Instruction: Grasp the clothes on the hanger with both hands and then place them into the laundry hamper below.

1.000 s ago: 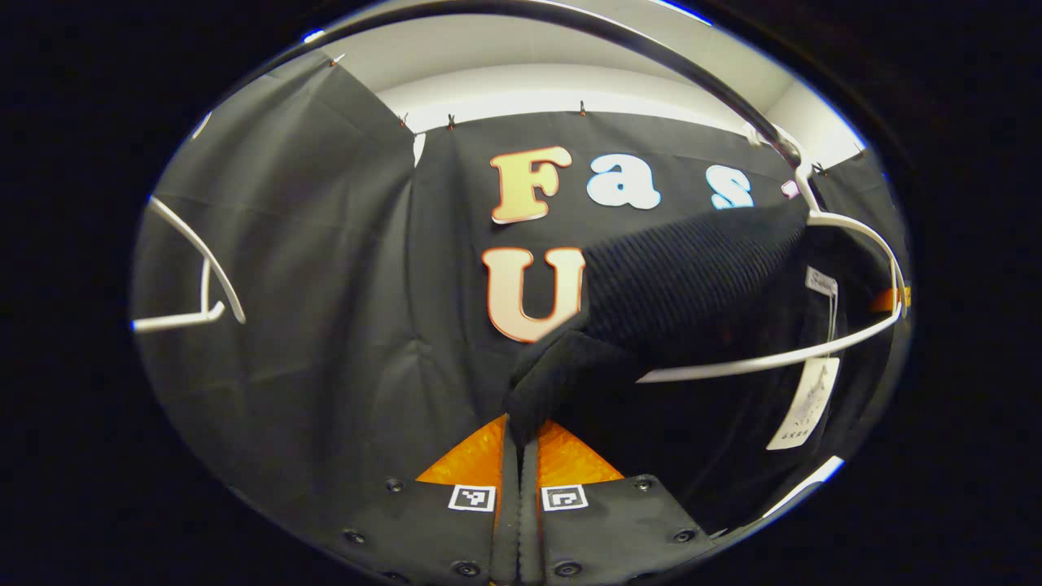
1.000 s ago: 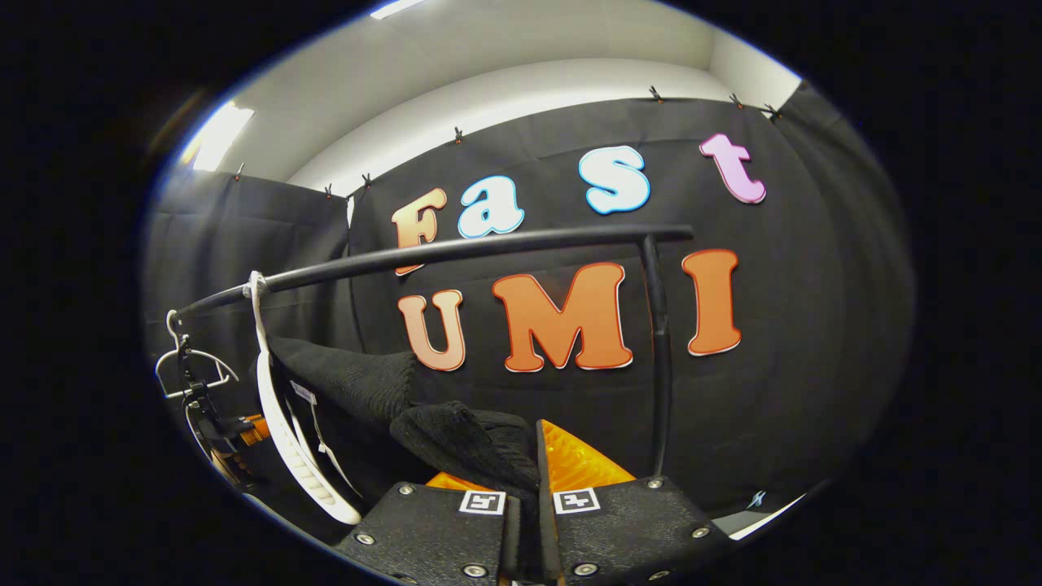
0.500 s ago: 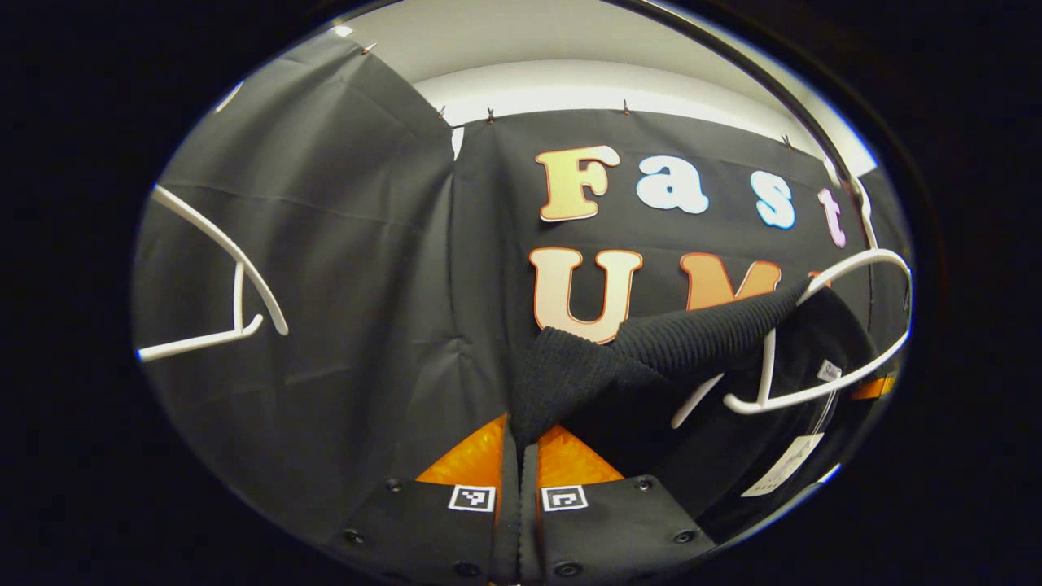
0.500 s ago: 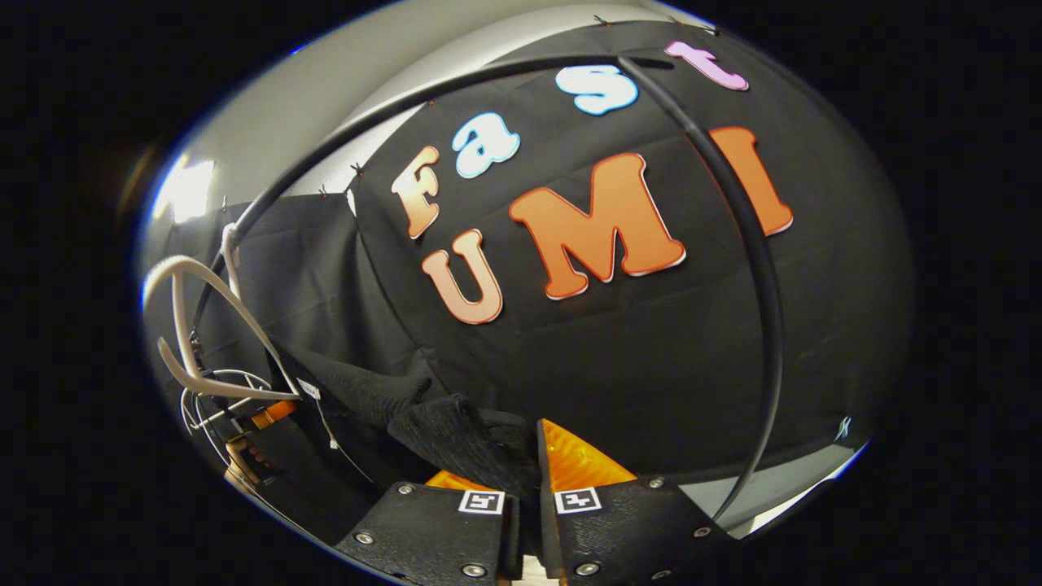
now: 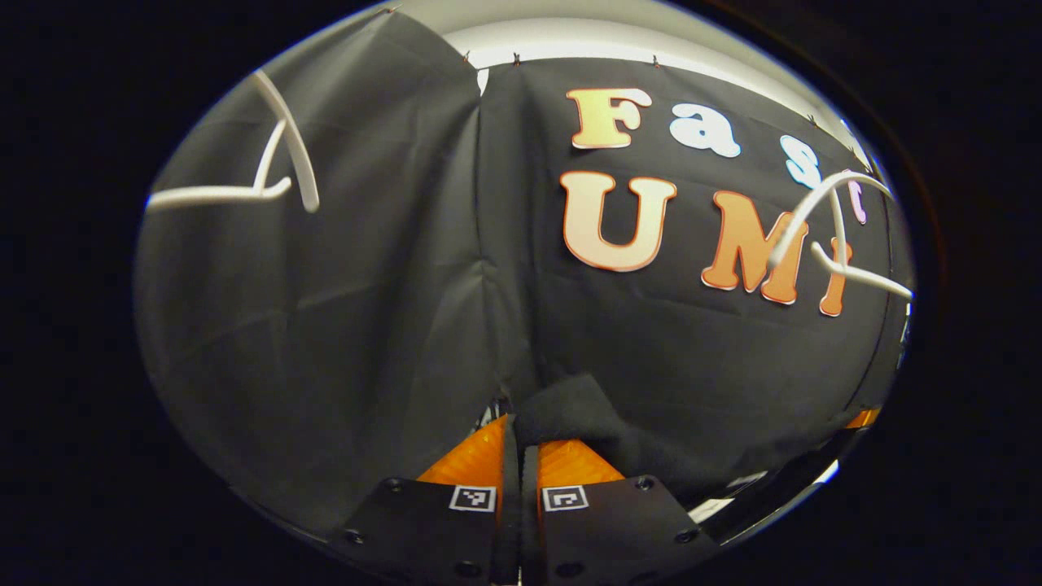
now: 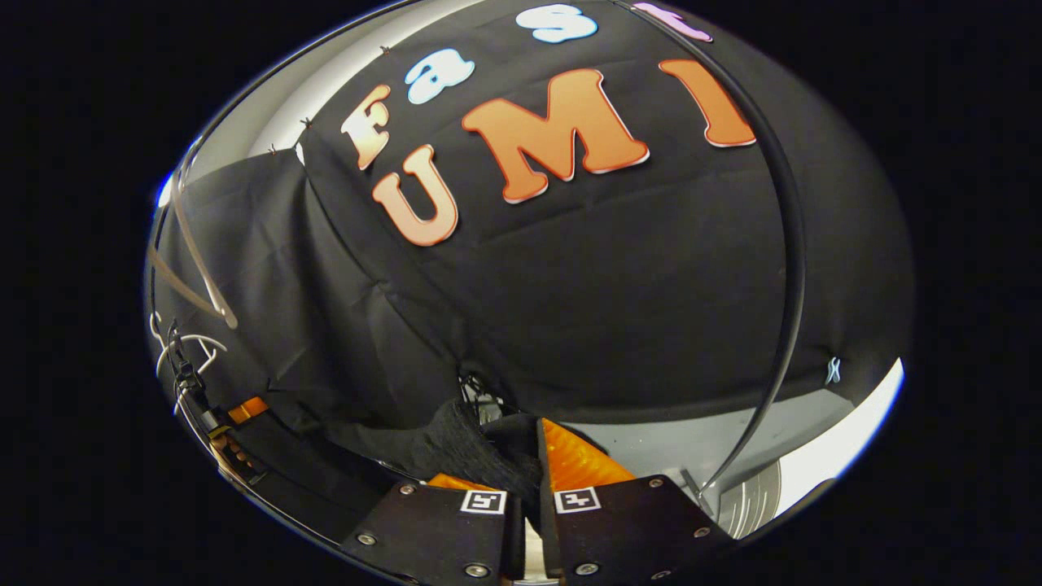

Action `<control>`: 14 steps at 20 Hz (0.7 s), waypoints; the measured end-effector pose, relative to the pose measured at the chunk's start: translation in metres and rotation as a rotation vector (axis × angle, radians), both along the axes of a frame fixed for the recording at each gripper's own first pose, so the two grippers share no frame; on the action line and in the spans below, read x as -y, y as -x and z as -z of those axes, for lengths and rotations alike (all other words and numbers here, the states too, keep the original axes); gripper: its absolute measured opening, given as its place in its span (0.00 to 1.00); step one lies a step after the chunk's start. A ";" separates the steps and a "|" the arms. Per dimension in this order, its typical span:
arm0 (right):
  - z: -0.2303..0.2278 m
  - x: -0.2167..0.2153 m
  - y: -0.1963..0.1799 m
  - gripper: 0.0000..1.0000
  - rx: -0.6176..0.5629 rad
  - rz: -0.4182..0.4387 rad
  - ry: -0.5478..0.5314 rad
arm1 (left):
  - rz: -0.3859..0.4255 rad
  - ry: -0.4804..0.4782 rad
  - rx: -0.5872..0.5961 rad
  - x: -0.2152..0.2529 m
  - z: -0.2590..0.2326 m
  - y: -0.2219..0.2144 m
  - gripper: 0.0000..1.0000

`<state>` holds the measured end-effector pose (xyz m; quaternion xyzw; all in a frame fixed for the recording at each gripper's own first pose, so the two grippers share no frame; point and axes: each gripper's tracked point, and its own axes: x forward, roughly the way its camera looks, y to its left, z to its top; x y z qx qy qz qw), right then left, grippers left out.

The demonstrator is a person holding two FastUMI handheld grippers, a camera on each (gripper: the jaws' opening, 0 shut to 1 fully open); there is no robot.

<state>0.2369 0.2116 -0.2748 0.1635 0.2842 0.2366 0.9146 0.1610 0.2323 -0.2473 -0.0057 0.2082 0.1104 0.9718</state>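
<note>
Hanging low between both grippers: black knit garment (image 5: 602, 427), bunched just above the left gripper (image 5: 518, 456) in the left gripper view, trailing off toward the lower right edge. Pinched there between both fingers (image 5: 476, 456), jaws closed down to a thin slit with cloth caught in it. Same dark knit (image 6: 464, 448) in the right gripper view, a rumpled fold wedged into the right gripper (image 6: 525, 476), jaws nearly together and pressing on the fabric from both sides; remainder draped away to the lower left.

Off the hanger now: bare white hanger (image 5: 826, 236) up at the right of the left gripper view, well above the garment, nothing on it. Another white hanger (image 5: 269, 171) at upper left, also bare. Pale hanger arm (image 6: 191, 268) at far left of the right gripper view, well apart from the cloth. Black rack rail (image 6: 785, 268) curving down the right side, grey floor (image 6: 651, 439) beyond its foot.
</note>
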 end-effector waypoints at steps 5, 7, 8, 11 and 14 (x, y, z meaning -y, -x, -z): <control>0.047 -0.017 0.037 0.07 -0.071 -0.006 0.077 | 0.074 -0.016 -0.107 0.022 0.060 0.026 0.07; 0.064 -0.022 0.055 0.08 -0.097 -0.017 0.102 | 0.116 -0.019 -0.146 0.032 0.074 0.038 0.07; 0.071 -0.026 0.063 0.07 -0.109 -0.020 0.112 | 0.132 -0.020 -0.166 0.036 0.083 0.045 0.07; 0.095 -0.035 0.087 0.08 -0.149 -0.029 0.142 | 0.175 -0.018 -0.231 0.045 0.114 0.057 0.07; 0.123 -0.043 0.106 0.07 -0.200 -0.036 0.171 | 0.197 -0.002 -0.295 0.053 0.138 0.071 0.07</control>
